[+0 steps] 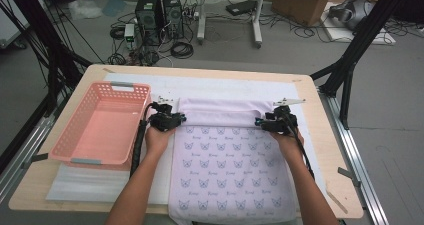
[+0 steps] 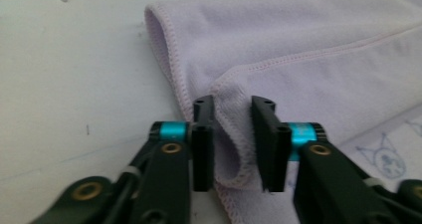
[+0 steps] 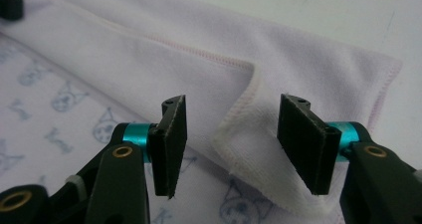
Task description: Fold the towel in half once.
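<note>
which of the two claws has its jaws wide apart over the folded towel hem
The right claw: its jaws stand clear on either side of the pale lilac printed towel's corner, while the left claw has a fold between nearly closed jaws.

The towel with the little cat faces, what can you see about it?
The towel is soft, pale lilac cloth with blue cat-face prints and stitched hems. It lies flat on the table, its near edge hanging over, its far end folded back in a plain band. The left gripper pinches one folded corner; the right gripper's jaws stand open around the other.
</note>
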`<state>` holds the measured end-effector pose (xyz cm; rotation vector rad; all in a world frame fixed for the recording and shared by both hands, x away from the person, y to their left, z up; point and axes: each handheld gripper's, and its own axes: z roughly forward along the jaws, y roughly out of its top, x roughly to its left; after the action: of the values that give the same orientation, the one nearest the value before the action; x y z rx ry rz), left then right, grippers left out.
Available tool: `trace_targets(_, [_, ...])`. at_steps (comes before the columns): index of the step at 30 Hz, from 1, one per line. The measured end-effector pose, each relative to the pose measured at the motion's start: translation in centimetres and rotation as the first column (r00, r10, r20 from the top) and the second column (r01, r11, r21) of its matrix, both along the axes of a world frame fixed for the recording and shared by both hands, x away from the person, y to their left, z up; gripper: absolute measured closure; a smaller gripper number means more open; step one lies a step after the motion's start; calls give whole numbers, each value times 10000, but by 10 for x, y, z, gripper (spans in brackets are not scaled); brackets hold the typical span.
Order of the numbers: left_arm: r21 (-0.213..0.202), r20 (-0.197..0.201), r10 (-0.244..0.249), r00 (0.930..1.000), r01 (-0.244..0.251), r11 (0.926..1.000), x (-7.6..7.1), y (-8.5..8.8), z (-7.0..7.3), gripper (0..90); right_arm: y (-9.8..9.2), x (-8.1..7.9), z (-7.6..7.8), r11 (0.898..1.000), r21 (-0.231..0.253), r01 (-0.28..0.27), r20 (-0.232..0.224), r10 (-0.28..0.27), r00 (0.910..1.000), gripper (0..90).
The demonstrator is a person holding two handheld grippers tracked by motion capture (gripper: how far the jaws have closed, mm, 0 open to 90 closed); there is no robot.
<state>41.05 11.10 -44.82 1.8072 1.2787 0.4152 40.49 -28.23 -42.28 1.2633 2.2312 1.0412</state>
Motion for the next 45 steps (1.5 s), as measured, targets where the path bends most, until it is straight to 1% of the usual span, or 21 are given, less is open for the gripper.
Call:
trace_targets(1, [32, 53, -38, 10000, 38, 10000, -2, -1, 0, 833, 2, 0, -2, 9996, -256, 94, -90, -97, 9999, 575])
trace_targets(2, [145, 66, -92, 9999, 91, 9999, -3, -1, 1, 838, 2, 1, -4, 9989, -459, 73, -242, -84, 9997, 738])
trace_targets(3, [201, 85, -164, 9998, 162, 9997, -5, -2, 2, 839, 0, 0, -5, 9975, -683, 201, -272, -220, 9994, 833])
trace_targets(4, [197, 128, -229, 9997, 226, 9996, -6, -2, 3, 839, -3, 0, -5, 9973, -645, 339, -307, -359, 9989, 856])
trace_targets(6, [279, 357, -349, 9988, 339, 9990, -10, -2, 8, 839, -9, -2, -2, 9969, -570, 547, -288, -564, 9980, 861])
trace_targets(9, [20, 742, -353, 9966, 353, 9994, -17, 0, 14, 839, -16, -7, 5, 9975, -544, 444, -216, -456, 9987, 862])
trace_targets(11, [-187, 732, -457, 9963, 472, 9987, -23, 2, 13, 839, -21, -11, 10, 9981, -547, 297, -126, -304, 9995, 862])
trace_targets(13, [-183, 854, -575, 9947, 593, 9981, -31, 4, 11, 839, -26, -18, 12, 9983, -560, 149, 48, -147, 9999, 862])
trace_targets(16, [-361, 959, -716, 9928, 753, 9965, -43, 6, 9, 840, -35, -29, 9, 9988, -486, 0, -34, -2, 10000, 862])
trace_targets(18, [-147, 954, -991, 9905, 1009, 9948, -51, 5, 11, 839, -43, -38, 7, 9994, -337, -9, -35, 8, 10000, 862])
trace_targets(20, [-152, 1369, -1154, 9838, 1186, 9928, -62, 4, 13, 839, -50, -47, 7, 10000, -95, 23, 74, -22, 10000, 862])
trace_targets(22, [-34, 1378, -1385, 9807, 1403, 9901, -70, 3, 15, 838, -56, -57, 7, 10000, 49, -16, 197, 15, 9998, 863])
trace_targets(24, [79, 1560, -1471, 9767, 1477, 9890, -79, 3, 15, 837, -61, -67, 8, 9998, 77, -158, 268, 156, 9995, 862])
trace_targets(25, [24, 1624, -1464, 9758, 1480, 9890, -84, 3, 15, 837, -63, -72, 8, 9996, 86, -259, 307, 256, 9992, 862])
trace_targets(27, [107, 1609, -1514, 9753, 1517, 9884, -91, 5, 12, 834, -64, -82, 9, 9991, 112, -420, 373, 415, 9984, 862])
trace_targets(31, [114, 1642, -1514, 9747, 1516, 9884, -105, 9, 7, 826, -60, -101, 8, 9958, -471, -789, 451, 810, 9957, 862])
trace_targets(32, [123, 1692, -1518, 9738, 1519, 9883, -109, 10, 6, 825, -59, -106, 8, 9952, -516, -834, 502, 860, 9950, 862])
trace_targets(35, [106, 1790, -1633, 9702, 1641, 9864, -120, 10, 5, 819, -60, -117, 6, 9956, -335, -879, 552, 897, 9944, 862])
trace_targets(40, [281, 1839, -1825, 9658, 1804, 9832, -132, 12, 5, 810, -61, -133, 1, 9947, -397, -951, 451, 969, 9943, 862])
trace_targets(43, [137, 1824, -1871, 9653, 1878, 9821, -140, 14, 4, 811, -61, -142, 2, 9927, -529, -1084, 428, 1107, 9929, 862])
trace_targets(45, [90, 1765, -1885, 9661, 1899, 9818, -145, 15, 3, 812, -62, -148, 2, 9923, -487, -1134, 425, 1155, 9924, 862])
